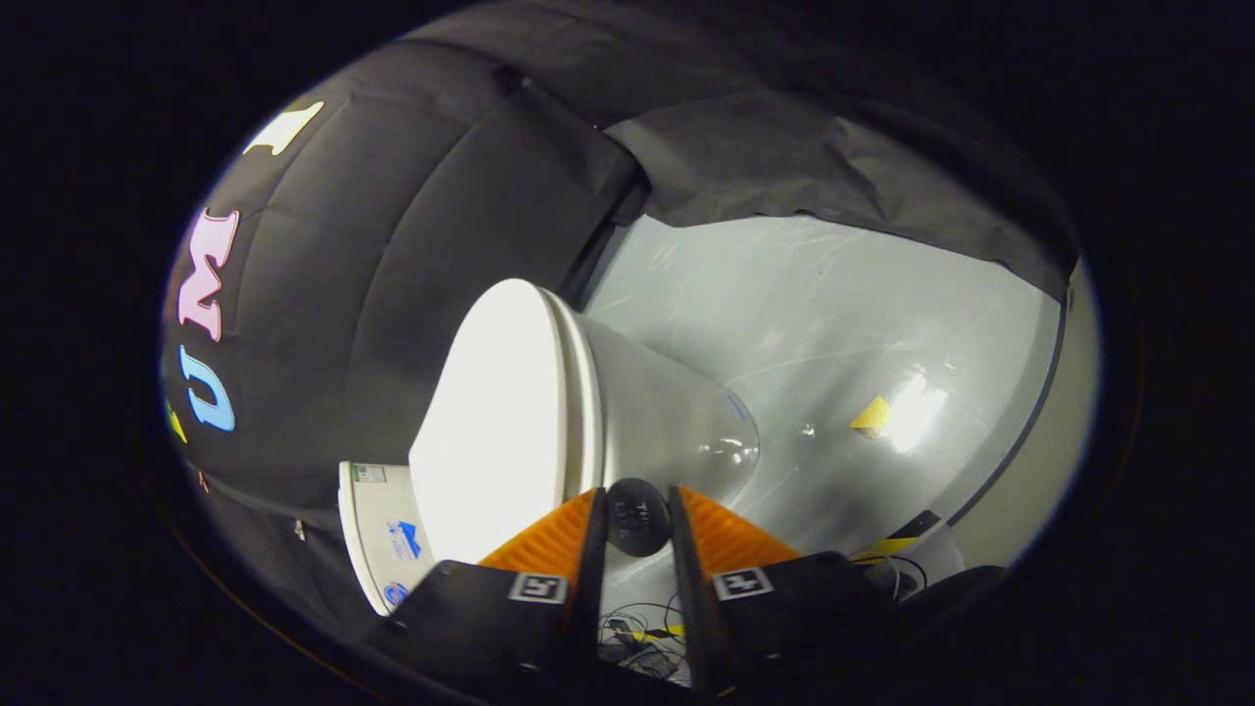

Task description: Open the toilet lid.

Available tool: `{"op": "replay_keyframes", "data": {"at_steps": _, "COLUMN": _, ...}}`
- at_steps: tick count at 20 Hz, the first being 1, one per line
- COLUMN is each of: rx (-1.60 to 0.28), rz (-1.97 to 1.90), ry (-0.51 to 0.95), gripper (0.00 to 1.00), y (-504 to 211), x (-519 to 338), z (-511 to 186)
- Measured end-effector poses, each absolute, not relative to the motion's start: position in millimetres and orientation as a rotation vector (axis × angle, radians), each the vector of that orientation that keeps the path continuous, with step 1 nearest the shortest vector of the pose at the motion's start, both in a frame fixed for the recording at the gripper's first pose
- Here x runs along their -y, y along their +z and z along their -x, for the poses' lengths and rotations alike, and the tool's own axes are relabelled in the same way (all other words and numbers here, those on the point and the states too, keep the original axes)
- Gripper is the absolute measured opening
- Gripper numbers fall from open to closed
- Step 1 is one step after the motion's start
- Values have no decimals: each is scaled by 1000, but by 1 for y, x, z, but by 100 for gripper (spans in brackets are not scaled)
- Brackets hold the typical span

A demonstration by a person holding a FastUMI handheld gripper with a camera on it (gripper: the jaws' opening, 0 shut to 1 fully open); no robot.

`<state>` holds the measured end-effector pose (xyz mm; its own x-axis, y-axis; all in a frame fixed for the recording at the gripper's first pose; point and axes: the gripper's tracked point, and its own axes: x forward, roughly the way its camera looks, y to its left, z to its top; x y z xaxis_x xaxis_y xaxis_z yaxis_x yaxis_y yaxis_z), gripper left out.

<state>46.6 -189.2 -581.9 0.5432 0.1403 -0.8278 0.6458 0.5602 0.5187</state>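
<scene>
- The gripper (pixel 637 500) has its two fingers drawn in close, with a narrow gap left between them.
- A small dark round knob (pixel 638 517) sits in that gap at the fingertips; both fingers (pixel 564 534) look to press on its sides, one on each.
- The knob lies right at the lower edge of the toilet lid (pixel 495 422); whether it is fixed to the lid cannot be told.
- The toilet lid is white, brightly lit, and lies down flat against the rim of the toilet, not raised.
- The toilet bowl (pixel 667 412) joins the lid just beyond the fingertips and tapers away from it toward the floor.
- The white cistern (pixel 377 534) adjoins the lid's other end, beside the finger on that side.
- The pale grey floor (pixel 833 324) spreads beyond the bowl, with a yellow marker (pixel 871 416) on it well apart from the toilet.
- Loose cables (pixel 637 637) lie on the floor, seen through the gap behind the knob.
</scene>
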Motion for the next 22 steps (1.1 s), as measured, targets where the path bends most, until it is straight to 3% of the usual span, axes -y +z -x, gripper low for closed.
{"op": "replay_keyframes", "data": {"at_steps": 1, "rx": -964, "rz": -959, "ry": -346, "gripper": 32, "y": -579, "x": 189, "z": -48}}
{"op": "replay_keyframes", "data": {"at_steps": 6, "rx": -895, "rz": -989, "ry": -313, "gripper": 19, "y": -569, "x": 197, "z": -49}}
{"op": "replay_keyframes", "data": {"at_steps": 7, "rx": -899, "rz": -1000, "ry": -300, "gripper": 6, "y": -570, "x": 195, "z": -48}}
{"op": "replay_keyframes", "data": {"at_steps": 15, "rx": -814, "rz": -1002, "ry": -244, "gripper": 6, "y": -541, "x": 190, "z": -51}}
{"op": "replay_keyframes", "data": {"at_steps": 22, "rx": -695, "rz": -791, "ry": -200, "gripper": 6, "y": -460, "x": 166, "z": -67}}
